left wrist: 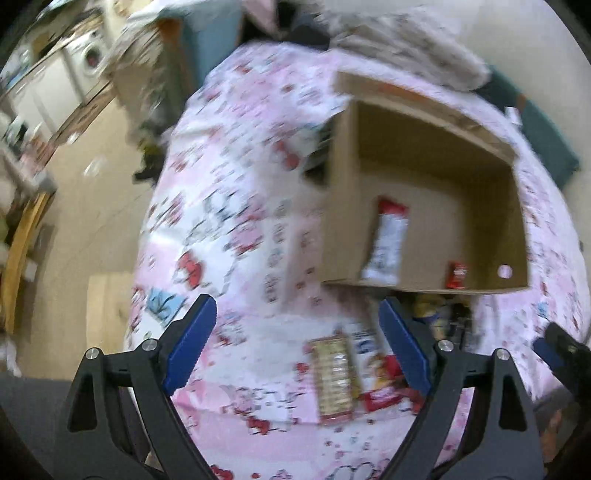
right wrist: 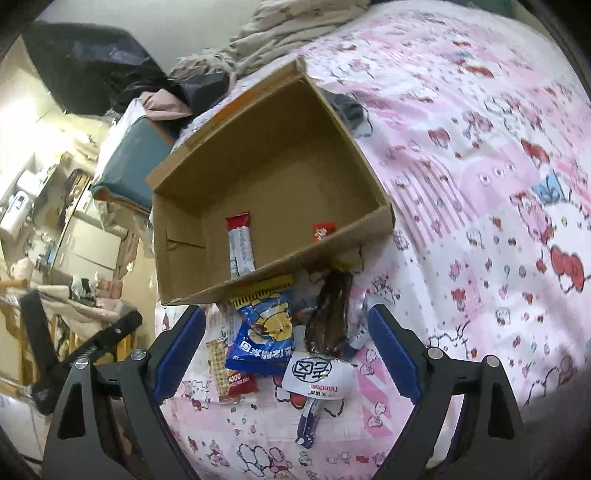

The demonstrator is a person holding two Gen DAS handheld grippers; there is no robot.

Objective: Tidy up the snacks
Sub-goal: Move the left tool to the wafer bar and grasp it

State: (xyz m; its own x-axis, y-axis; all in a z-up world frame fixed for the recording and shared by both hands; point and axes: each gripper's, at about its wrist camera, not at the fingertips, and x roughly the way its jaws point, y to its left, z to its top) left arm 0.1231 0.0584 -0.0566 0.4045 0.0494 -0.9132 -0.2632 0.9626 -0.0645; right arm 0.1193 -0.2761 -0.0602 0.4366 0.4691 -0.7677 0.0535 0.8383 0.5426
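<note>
- Both my grippers are wide apart and hold nothing: left gripper (left wrist: 297,341), right gripper (right wrist: 286,341).
- My brown cardboard box (right wrist: 207,291) sits mid-frame on the pink bedsheet (right wrist: 480,184).
- Inside lie a long red-and-white bar (right wrist: 240,243) and a small red packet (right wrist: 323,230).
- Low in the frame, a blue bear bag (right wrist: 264,332) lies beside a dark brown packet (right wrist: 330,317).

Open-topped brown cardboard box (right wrist: 273,184) sits on the pink cartoon-print bedspread (right wrist: 480,206), its floor mostly bare: only a long red-and-white wrapper (right wrist: 240,243) on one side and a small red packet (right wrist: 322,230) apart from it, with a clear lane between. The near wall of the box stands in front. Just before it, snacks crowd the bedspread: blue bear-print bag (right wrist: 264,332), dark brown pouch (right wrist: 330,317), white pouch (right wrist: 319,376), cracker pack (right wrist: 218,363). Rumpled beige blanket (right wrist: 266,33) blocks the far side.
</note>
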